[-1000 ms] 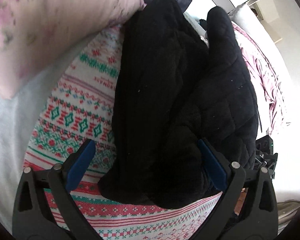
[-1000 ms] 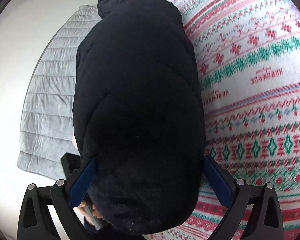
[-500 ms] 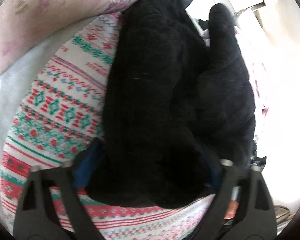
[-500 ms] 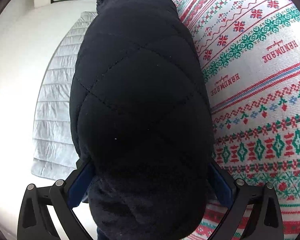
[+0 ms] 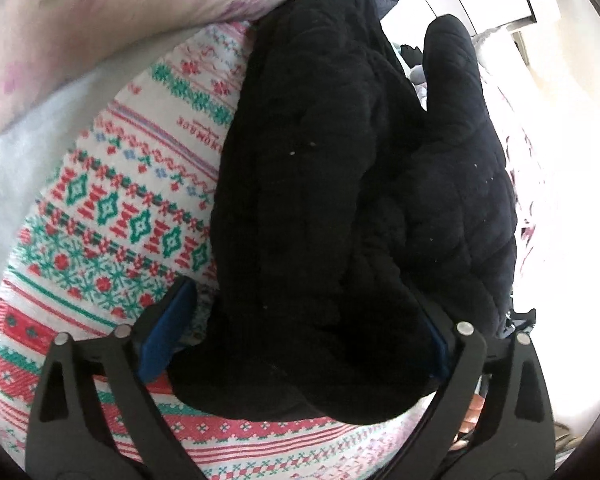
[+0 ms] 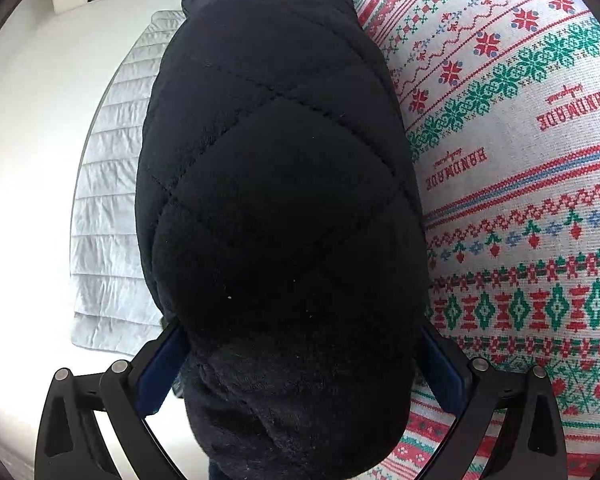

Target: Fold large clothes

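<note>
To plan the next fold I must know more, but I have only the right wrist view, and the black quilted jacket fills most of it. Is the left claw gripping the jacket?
Observer: No. The left claw has just been opening. The black quilted jacket lies between its jaws, but one blue pad stands clear of the cloth.
Operator: What is near the jacket's far end?
Observer: A pink flowered pillow lies right beside it.
Operator: Is the jacket flat there?
Observer: No, it is bunched into two thick lobes, side by side.
</note>
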